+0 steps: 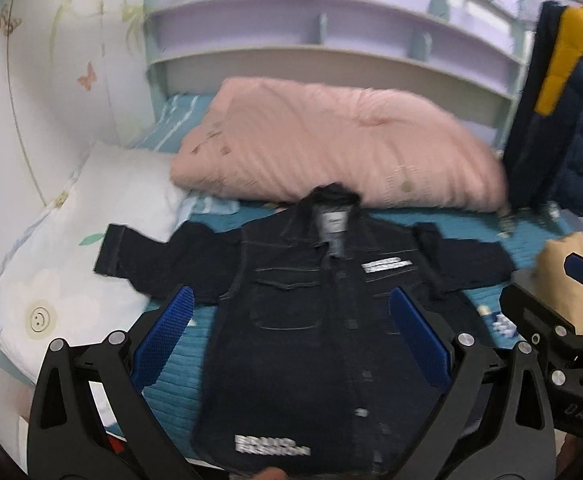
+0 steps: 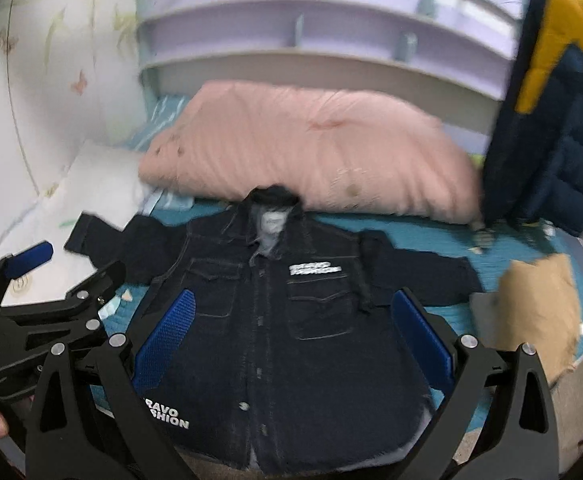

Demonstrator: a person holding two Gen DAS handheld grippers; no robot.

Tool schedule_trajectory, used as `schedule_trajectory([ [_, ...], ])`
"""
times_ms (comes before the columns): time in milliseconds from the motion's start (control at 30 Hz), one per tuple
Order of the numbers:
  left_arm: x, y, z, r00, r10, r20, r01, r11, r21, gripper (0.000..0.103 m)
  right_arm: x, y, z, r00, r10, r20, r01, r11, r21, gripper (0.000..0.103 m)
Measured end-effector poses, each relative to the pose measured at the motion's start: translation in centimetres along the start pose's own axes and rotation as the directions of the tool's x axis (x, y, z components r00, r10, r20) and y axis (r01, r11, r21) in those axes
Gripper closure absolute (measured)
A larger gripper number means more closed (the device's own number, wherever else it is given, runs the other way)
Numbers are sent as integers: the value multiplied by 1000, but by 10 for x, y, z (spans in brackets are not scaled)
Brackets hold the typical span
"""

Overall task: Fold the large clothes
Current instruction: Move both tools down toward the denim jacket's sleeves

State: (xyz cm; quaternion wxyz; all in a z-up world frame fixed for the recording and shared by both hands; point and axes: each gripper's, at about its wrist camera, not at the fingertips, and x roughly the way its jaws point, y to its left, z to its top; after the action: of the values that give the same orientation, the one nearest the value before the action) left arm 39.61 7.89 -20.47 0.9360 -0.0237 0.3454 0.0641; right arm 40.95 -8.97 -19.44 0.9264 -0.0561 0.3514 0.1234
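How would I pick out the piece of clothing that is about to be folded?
Look at the bed with the teal cover. In front of the big pink quilt lies a dark denim jacket, spread flat with sleeves out. Unlike the navy and yellow puffer jacket hanging at the right, it has white lettering.

A bed [image 1: 195,364] with a teal cover fills the middle of the frame. On it a dark jacket [image 1: 311,320] lies spread flat, a pink quilt [image 1: 331,148] behind it, a white pillow [image 1: 91,240] at left, tan cloth [image 2: 539,312] at right.
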Motion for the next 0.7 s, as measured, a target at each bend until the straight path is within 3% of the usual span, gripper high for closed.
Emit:
schedule_trajectory([
  [200, 70, 52, -8, 993, 53, -108, -59, 997, -47, 5, 79, 39, 8, 994, 66, -86, -70, 997, -43, 8],
  [333, 114, 88, -14, 978, 92, -185, -108, 991, -79, 5, 131, 67, 8, 984, 97, -148, -107, 992, -60, 8],
  [633, 182, 155, -26, 950, 144, -276, -179, 978, -109, 5, 217, 125, 6, 964, 143, -224, -166, 982, -88, 8],
  [700, 195, 165, -29, 950, 132, -284, -166, 981, -100, 5, 231, 134, 5, 960, 148, -237, -174, 981, -89, 8],
])
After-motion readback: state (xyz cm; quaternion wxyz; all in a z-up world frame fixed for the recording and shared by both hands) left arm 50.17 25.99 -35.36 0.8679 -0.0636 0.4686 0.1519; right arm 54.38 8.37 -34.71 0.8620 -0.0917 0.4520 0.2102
